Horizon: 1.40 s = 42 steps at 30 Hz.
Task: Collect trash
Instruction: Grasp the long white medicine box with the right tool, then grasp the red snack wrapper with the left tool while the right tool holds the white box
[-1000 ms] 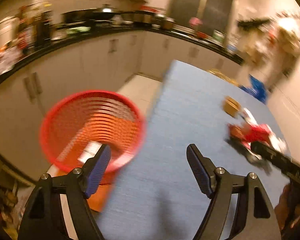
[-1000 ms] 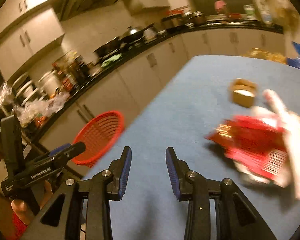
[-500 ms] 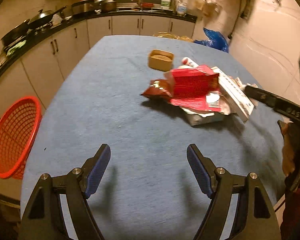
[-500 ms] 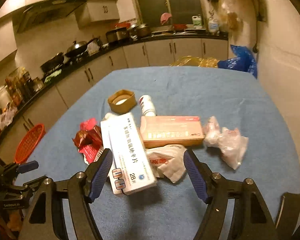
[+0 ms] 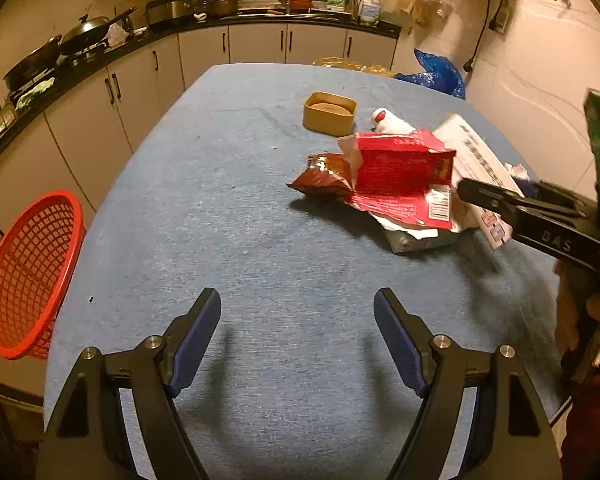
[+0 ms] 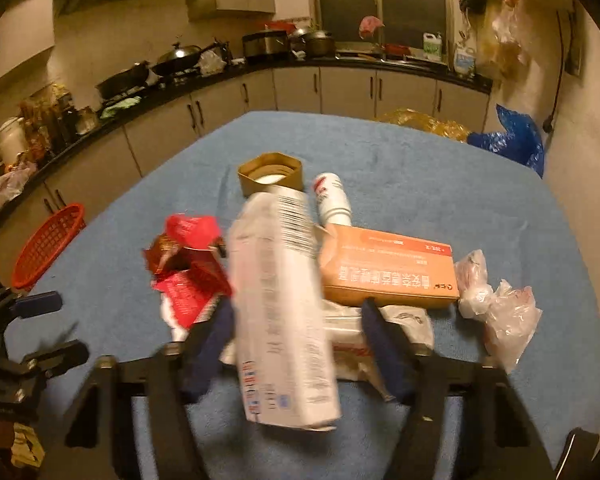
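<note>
A pile of trash lies on the blue table (image 5: 220,208): a red wrapper (image 5: 400,176), a brown snack bag (image 5: 324,172), a long white box (image 6: 284,312), an orange box (image 6: 388,276), a small white bottle (image 6: 334,200) and a cardboard cup (image 5: 330,112). My right gripper (image 6: 296,328) straddles the blurred, tilted white box and its jaws are closing. The left pad lies at the box's edge, and a gap shows at the right pad. My left gripper (image 5: 298,312) hangs open over bare cloth, well short of the pile.
A red mesh basket (image 5: 28,272) stands off the table's left edge. Crumpled clear plastic (image 6: 500,308) lies right of the orange box. A white bag (image 6: 400,332) lies under the boxes. Cabinets and a cluttered counter run behind, and a blue bag (image 6: 512,140) sits beyond the far corner.
Both views swung right from the basket to the pile. The right jaws opened wide over the white box, then narrowed around it, and the box now sits tilted. The left jaws stayed wide.
</note>
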### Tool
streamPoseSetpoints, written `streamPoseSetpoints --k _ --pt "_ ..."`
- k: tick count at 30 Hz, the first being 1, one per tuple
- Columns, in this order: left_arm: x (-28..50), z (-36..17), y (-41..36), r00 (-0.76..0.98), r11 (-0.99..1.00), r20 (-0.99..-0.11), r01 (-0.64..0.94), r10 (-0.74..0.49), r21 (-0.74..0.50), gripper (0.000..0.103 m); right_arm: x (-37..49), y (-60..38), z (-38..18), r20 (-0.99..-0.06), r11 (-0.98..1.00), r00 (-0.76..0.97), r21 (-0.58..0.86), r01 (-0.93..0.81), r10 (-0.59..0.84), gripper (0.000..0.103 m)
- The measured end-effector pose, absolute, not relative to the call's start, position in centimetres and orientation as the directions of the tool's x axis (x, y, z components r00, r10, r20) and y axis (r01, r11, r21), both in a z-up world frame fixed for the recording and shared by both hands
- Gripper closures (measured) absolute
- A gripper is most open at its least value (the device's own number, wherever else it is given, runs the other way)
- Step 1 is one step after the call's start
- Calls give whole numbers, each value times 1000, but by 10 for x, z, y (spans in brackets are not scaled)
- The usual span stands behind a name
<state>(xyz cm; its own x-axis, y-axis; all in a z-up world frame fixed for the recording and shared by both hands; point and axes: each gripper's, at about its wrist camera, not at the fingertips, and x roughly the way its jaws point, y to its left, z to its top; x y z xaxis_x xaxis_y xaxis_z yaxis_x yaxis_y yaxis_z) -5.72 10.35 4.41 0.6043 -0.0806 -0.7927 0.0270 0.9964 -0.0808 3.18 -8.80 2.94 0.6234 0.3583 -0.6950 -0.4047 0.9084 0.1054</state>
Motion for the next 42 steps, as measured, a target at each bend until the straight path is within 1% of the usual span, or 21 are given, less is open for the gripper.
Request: streamPoseSetpoints --k 1,2,5,6,9,10,11,13,22,30,34,37,39,41,42 --pt "-57 44 105 604 996 -793 23 -80 -83 25 29 -87 29 -696 903 614 120 -412 372 68" --pt "-57 44 107 602 996 -794 19 -81 -88 25 26 -86 28 -694 895 604 135 -425 392 78" --pt "-58 45 112 603 995 -793 13 -84 -96 25 11 -79 23 -692 870 573 167 -464 438 81" --pt "-58 45 113 604 995 -793 11 -85 -98 25 4 -75 19 -689 846 543 196 -497 479 81" --pt "-58 45 118 597 993 -796 4 -97 -117 25 -13 -61 12 -687 781 465 244 -575 558 88" --pt "-58 46 119 596 992 -797 2 -100 -122 25 -17 -61 11 -671 744 424 296 -599 608 89" --pt "-59 47 121 597 991 -796 -1 -104 -130 25 -19 -63 11 -648 706 382 356 -613 659 89" --pt "-60 50 124 602 990 -791 -2 -111 -140 25 -22 -70 12 -621 695 386 386 -606 682 89" --pt "-55 60 116 612 988 -777 41 -145 -152 25 -31 -116 25 -566 778 539 389 -492 624 89" --pt "-49 61 86 600 987 -784 104 -158 -120 25 -51 -149 29 -576 862 643 300 -408 505 89" --pt "-41 73 70 602 981 -774 123 -196 -153 25 -54 -158 24 -586 874 649 300 -382 485 89" --pt "-26 76 60 604 987 -781 78 -157 -138 25 -54 -160 20 -589 872 644 311 -377 488 89" --pt "-13 72 56 602 993 -790 41 -110 -107 25 -54 -158 19 -587 871 643 316 -377 492 89" --pt "-1 65 53 588 994 -804 8 -90 -106 26 -54 -159 18 -583 868 643 321 -380 497 89" --pt "5 61 52 582 995 -809 -5 -79 -102 31 -55 -159 17 -582 866 642 325 -380 500 89"
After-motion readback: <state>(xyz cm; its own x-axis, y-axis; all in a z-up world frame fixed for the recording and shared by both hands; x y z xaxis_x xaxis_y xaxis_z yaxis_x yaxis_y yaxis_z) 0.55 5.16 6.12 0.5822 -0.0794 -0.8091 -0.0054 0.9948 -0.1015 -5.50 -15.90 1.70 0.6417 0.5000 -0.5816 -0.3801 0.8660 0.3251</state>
